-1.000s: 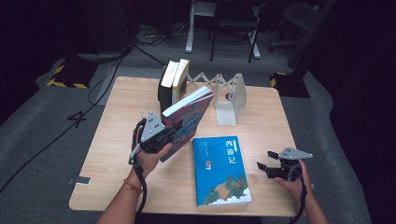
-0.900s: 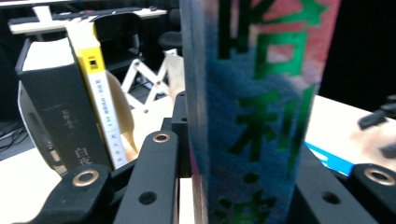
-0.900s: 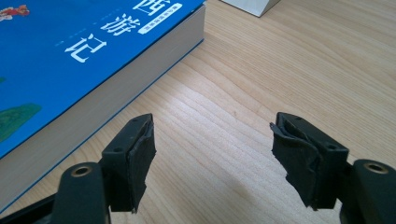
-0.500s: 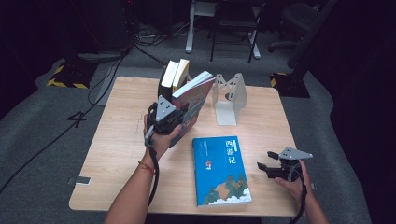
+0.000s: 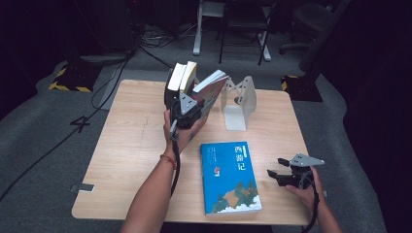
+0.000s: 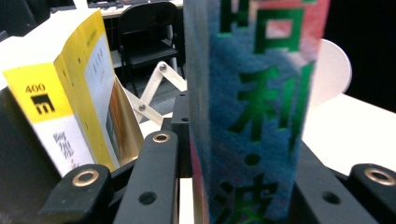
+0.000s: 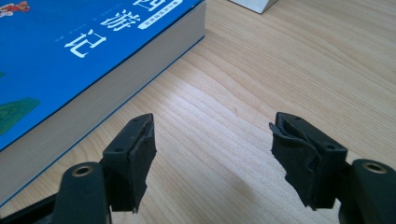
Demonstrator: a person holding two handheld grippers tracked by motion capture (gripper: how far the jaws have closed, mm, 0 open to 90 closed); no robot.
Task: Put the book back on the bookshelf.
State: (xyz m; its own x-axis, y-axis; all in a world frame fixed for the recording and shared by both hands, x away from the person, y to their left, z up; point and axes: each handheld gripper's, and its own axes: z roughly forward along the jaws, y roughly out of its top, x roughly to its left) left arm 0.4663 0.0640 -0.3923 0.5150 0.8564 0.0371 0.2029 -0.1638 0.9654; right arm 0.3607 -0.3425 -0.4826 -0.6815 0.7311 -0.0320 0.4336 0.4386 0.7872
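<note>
My left gripper (image 5: 187, 114) is shut on a colourful book (image 5: 211, 90), held nearly upright just right of the books standing at the back of the table. In the left gripper view its blue, pink and green spine (image 6: 254, 116) stands clamped between the jaws, with a yellow and white book (image 6: 60, 107) leaning close on the left. A blue book (image 5: 231, 177) lies flat near the front edge. My right gripper (image 5: 273, 176) hovers open just right of it, low over the wood; the right gripper view has the gripper (image 7: 212, 144) with nothing between its pads and the blue book (image 7: 70, 51) at the left.
Two books (image 5: 180, 80) stand at the back of the wooden table (image 5: 126, 145). A white bookend with a folding lattice (image 5: 240, 99) stands right of them. Chairs and cables lie on the dark floor beyond the table.
My left hand has carried the colourful book away from me toward the standing books, and the book has tipped more upright. The right hand has stayed put.
</note>
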